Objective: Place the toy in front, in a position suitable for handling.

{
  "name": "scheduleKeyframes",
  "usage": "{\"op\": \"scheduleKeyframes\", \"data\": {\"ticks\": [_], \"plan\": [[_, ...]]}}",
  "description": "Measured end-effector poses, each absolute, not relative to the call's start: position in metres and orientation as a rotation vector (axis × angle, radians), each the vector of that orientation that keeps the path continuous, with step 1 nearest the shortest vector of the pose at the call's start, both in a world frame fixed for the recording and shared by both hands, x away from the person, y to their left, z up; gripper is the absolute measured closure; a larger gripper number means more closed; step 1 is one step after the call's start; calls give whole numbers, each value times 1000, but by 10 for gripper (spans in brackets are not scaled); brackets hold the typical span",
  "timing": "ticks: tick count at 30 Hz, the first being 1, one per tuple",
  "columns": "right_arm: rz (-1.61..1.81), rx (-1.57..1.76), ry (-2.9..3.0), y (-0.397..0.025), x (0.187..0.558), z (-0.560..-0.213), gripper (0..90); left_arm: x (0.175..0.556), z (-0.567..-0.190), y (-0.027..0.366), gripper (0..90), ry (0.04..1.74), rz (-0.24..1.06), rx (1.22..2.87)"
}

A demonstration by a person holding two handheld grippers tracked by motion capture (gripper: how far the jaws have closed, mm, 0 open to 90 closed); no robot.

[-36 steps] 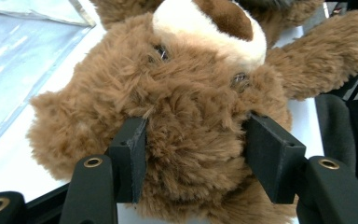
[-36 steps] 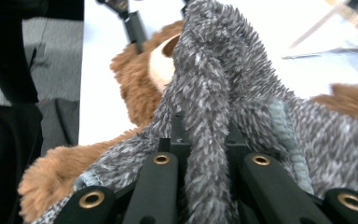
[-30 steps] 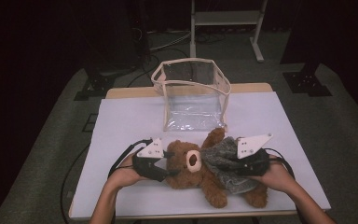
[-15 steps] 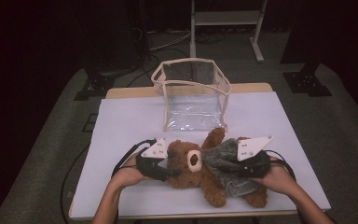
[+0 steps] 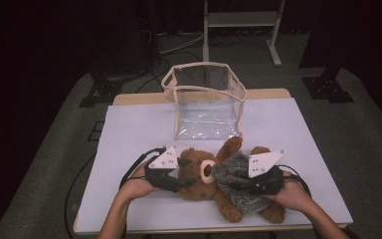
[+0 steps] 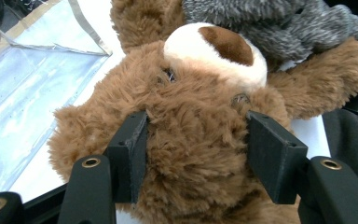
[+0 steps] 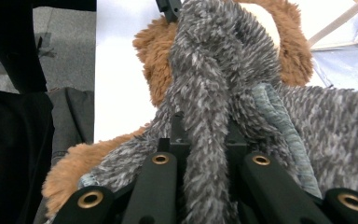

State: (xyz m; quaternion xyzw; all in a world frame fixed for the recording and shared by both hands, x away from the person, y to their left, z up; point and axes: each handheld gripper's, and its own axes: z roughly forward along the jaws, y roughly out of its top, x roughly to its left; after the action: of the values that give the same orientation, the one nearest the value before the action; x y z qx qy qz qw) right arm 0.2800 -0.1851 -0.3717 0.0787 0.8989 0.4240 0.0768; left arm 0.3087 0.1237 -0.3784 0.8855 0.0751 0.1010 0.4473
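Note:
A brown teddy bear [image 5: 199,175] lies on its back on the white table [image 5: 139,129], near the front edge, its head to the left. It wears a fuzzy grey sweater [image 5: 235,174]. My left gripper [image 5: 185,180] has its jaws pressed into the fur on either side of the bear's head [image 6: 191,116]. My right gripper [image 5: 252,183] is shut on a raised fold of the grey sweater [image 7: 214,70] over the bear's body. Brown fur [image 7: 151,42] shows beyond that fold.
A clear plastic bag [image 5: 206,99] with beige trim stands open at the back middle of the table, just beyond the bear; its clear wall [image 6: 23,93] shows beside the head. Bare white table lies left and right of it. Cables trail off the front-left edge.
Both grippers have shifted only slightly and keep their hold. The bear lies in the same spot.

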Motion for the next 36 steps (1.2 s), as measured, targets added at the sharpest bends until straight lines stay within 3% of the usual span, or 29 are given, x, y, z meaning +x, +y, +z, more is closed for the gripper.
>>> {"op": "scheduleKeyframes", "data": {"ticks": [10,21,36], "plan": [[1223,162,2734,-156,280,-378,796,310,-390,128,412,208,209,2237],[1261,301,2628,-212,280,-363,796,308,-389,127,419,211,182,2224],[1341,288,2671,-212,281,-381,798,309,-374,121,406,159,202,2189]]}}
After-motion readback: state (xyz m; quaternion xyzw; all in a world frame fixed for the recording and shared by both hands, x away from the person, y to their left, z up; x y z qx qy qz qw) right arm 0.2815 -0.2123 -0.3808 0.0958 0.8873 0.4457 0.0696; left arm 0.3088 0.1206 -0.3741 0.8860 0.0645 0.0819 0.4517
